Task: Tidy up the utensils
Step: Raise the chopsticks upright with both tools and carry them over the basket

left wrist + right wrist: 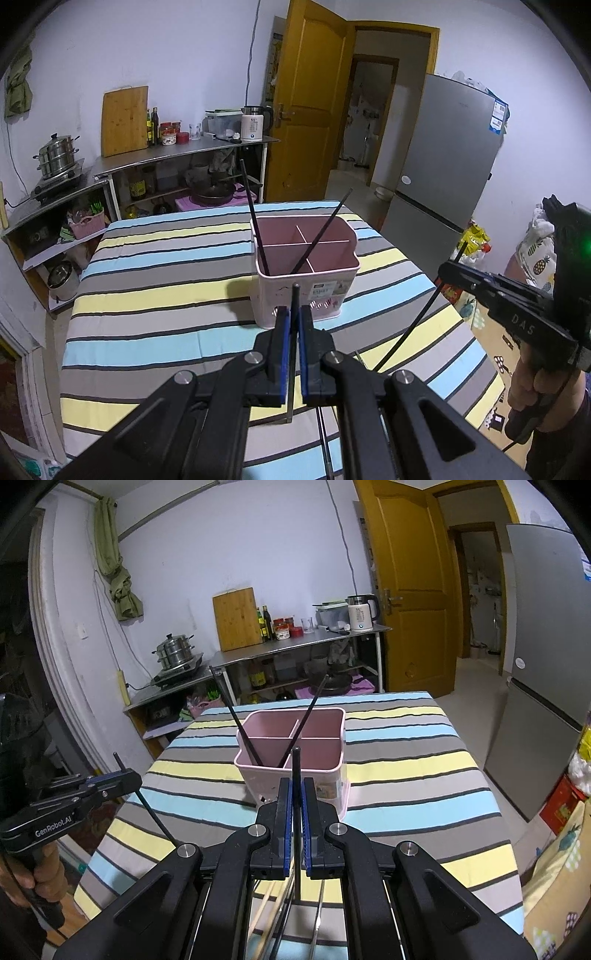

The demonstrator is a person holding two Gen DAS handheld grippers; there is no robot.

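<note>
Two grippers, each clamped on one black chopstick. Left gripper (291, 325) pinches its chopstick (293, 306) between blue pads, stick roughly upright, tip poking above the fingers. Right gripper (295, 801) does the same with its own chopstick (296, 771). Both point downward over the striped tablecloth (155, 295), held side by side at a similar tilt; a hand (532, 384) wraps the right handle. More utensils lie under the right gripper at the near edge, too hidden to sort. Ahead, the pink holder (306, 280) stands mid-table with two chopsticks already leaning inside. Step looks like carrying both sticks to the holder; next needs tips lined up over a compartment, then release.
</note>
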